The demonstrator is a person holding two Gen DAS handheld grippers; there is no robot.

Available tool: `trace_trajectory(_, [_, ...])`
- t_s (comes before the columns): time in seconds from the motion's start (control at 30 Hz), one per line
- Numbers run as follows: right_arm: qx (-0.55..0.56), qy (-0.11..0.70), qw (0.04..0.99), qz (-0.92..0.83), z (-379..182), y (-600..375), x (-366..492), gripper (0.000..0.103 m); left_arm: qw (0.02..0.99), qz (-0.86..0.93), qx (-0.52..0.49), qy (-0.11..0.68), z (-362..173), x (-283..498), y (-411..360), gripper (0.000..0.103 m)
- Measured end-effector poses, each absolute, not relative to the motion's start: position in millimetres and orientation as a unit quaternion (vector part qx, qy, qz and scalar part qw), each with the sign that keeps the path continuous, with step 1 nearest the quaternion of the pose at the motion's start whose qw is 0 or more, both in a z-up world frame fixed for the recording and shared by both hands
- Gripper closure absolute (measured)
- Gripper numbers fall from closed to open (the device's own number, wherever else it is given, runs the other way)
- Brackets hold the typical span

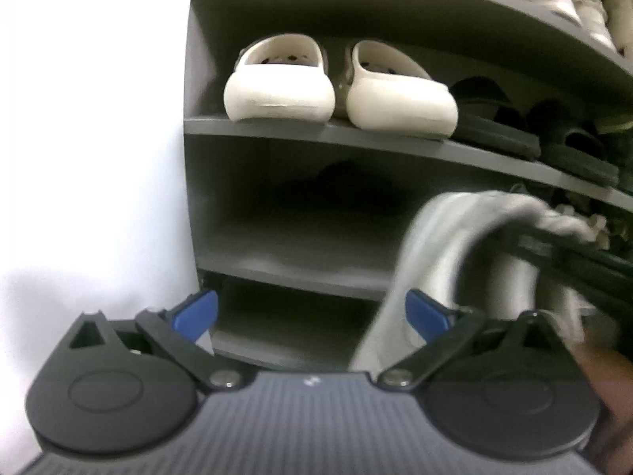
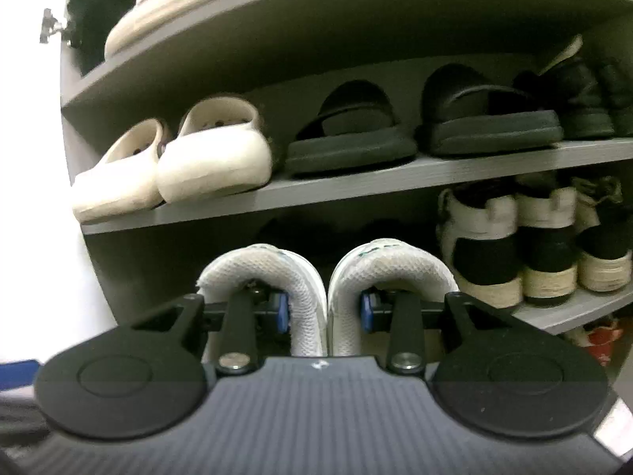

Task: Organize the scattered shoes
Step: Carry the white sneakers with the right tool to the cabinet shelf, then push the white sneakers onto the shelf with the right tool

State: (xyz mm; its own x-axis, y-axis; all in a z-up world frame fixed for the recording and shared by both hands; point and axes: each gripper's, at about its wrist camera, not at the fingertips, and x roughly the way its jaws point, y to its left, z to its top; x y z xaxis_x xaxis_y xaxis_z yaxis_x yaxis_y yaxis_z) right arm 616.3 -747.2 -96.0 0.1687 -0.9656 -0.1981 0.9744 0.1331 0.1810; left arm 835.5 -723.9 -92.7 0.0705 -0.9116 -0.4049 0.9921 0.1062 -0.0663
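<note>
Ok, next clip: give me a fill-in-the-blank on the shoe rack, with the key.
1. The right gripper is shut on a pair of ____ mesh sneakers.
2. Left of the black slides, on the same shelf, sits a pair of cream ____.
3. The left gripper has its jaws ____, with nothing between them.

Missing words: white; clogs; open

White wall left of rack — small metal fitting on wall, red-white item btm right, blurred.
</note>
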Motion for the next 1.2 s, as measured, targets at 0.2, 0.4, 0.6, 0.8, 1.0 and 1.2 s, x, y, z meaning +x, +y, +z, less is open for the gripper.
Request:
trace_trajectory(0.2, [0.109,0.034,0.748,-0.654,-89.9,-770.9,649.0,0.067,0.729,-0.621,0.081,0.276,-101.1,861.8,-747.1,0.003])
trace_trajectory(0.4, [0.114,0.044,0.751,-0.649,-96.7,-799.8,657.9,0.066,0.738,-0.640,0.118,0.177,-100.8,845.4,-751.9,0.002])
trace_trajectory(0.6, [0.127,0.042,0.751,-0.647,-99.6,-832.4,661.3,0.066,0.712,-0.647,0.187,0.200,-124.4,853.2,-776.2,0.004])
trace_trajectory(0.8, [0.158,0.073,0.748,-0.641,-97.8,-872.5,659.3,0.066,0.631,-0.683,0.263,0.258,-148.7,853.5,-791.8,0.003])
trace_trajectory(1.0, [0.204,0.097,0.734,-0.640,-94.9,-904.1,652.0,0.066,0.586,-0.707,0.327,0.224,-163.5,824.0,-775.6,0.003])
trace_trajectory(1.2, [0.222,0.125,0.727,-0.638,-93.0,-921.3,650.6,0.066,0.562,-0.717,0.341,0.233,-182.7,802.9,-756.2,0.003])
